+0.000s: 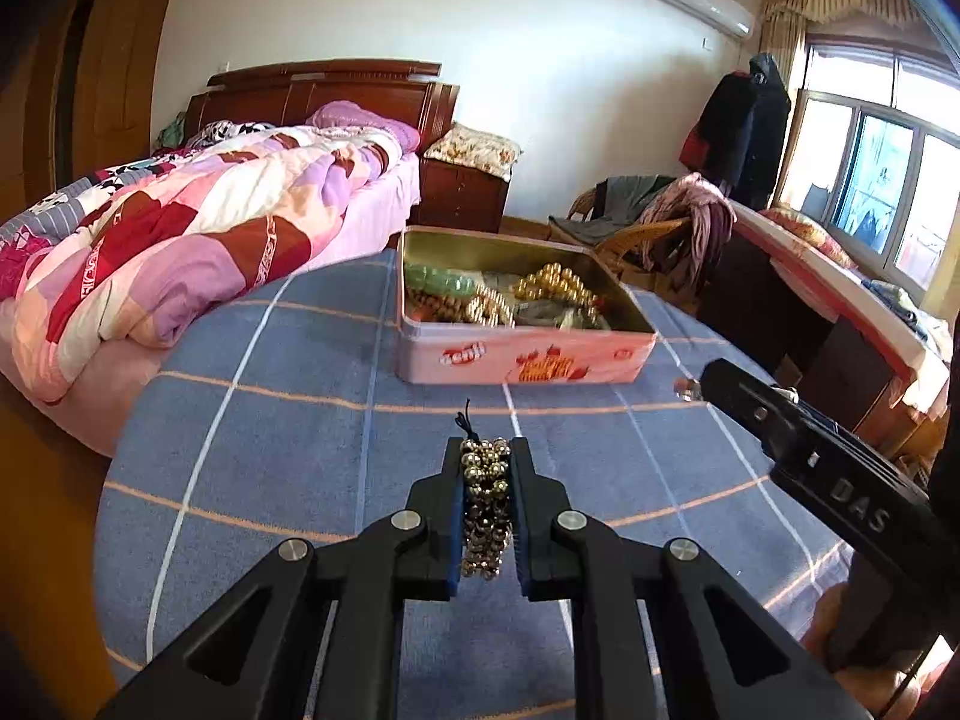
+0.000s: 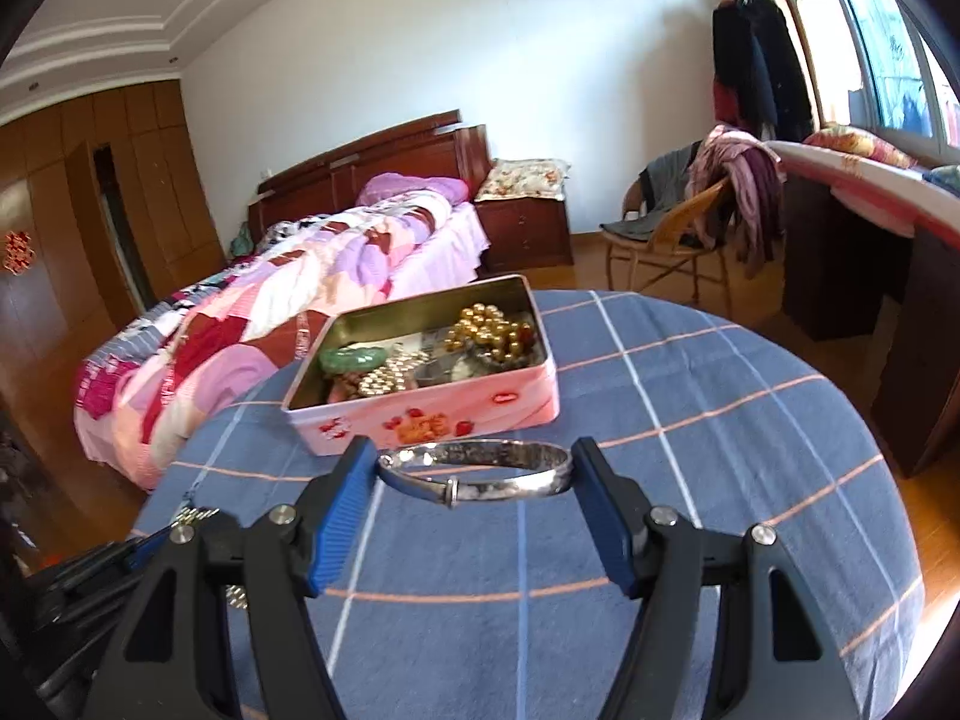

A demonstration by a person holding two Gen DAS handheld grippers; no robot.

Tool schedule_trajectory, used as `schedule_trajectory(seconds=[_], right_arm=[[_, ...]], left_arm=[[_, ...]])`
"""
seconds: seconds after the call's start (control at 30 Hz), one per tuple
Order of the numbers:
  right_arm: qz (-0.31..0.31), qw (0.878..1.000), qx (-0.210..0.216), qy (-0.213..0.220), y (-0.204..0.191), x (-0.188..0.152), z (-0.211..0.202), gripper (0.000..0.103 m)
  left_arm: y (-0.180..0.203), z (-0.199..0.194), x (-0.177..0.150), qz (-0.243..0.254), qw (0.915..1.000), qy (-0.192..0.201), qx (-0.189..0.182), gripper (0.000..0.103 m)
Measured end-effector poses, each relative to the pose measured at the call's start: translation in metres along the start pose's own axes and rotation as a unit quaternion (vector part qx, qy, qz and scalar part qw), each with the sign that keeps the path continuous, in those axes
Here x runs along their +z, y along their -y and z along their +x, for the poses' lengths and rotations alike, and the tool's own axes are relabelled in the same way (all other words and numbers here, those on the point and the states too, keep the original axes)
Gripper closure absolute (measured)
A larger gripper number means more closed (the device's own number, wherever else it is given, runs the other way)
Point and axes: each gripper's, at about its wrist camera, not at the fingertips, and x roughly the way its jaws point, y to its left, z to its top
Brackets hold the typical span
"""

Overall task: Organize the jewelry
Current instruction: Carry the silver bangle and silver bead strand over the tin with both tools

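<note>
From the left wrist, one left gripper (image 1: 486, 456) pinched one bead bracelet (image 1: 485, 504) between its two pads, a black cord sticking out past the tips. One pink tin (image 1: 522, 354) sat open ahead on the blue checked cloth (image 1: 270, 450) of a round table, holding several pieces (gold beads, a green bangle, more I could not sort out). The right gripper (image 1: 696, 387) reached in from the right edge, something shiny at its tip. Beyond lay one bed (image 1: 180, 240), one nightstand and one chair heaped with clothes. From the right wrist, the right gripper (image 2: 474, 468) stood spread wide, its two blue pads touching the ends of one silver bangle (image 2: 480, 471) held above the cloth (image 2: 690, 450). The tin (image 2: 432, 414) stood just behind it, nothing between them. The left gripper (image 2: 198, 516) showed at the lower left, beads visible at its tip.
</note>
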Motion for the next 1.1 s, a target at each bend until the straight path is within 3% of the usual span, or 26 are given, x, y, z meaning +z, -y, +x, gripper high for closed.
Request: schedule_trajectory(seconds=[0.67,0.93,1.1], right_arm=[[0.0,0.998,0.014,0.054,0.005,0.046,-0.007,0.034],[-0.006,0.997,0.012,0.07,-0.002,0.071,0.013,0.034],[-0.011,0.998,0.008,0.059,-0.002,0.076,0.034,0.034]], left_arm=[[-0.001,0.004,0.048,-0.002,0.9974,0.068,-0.023,0.091],[0.008,0.025,0.074,0.009,0.9951,0.095,-0.029,0.091],[0.01,0.051,0.091,0.014,0.9948,0.096,-0.03,0.091]])
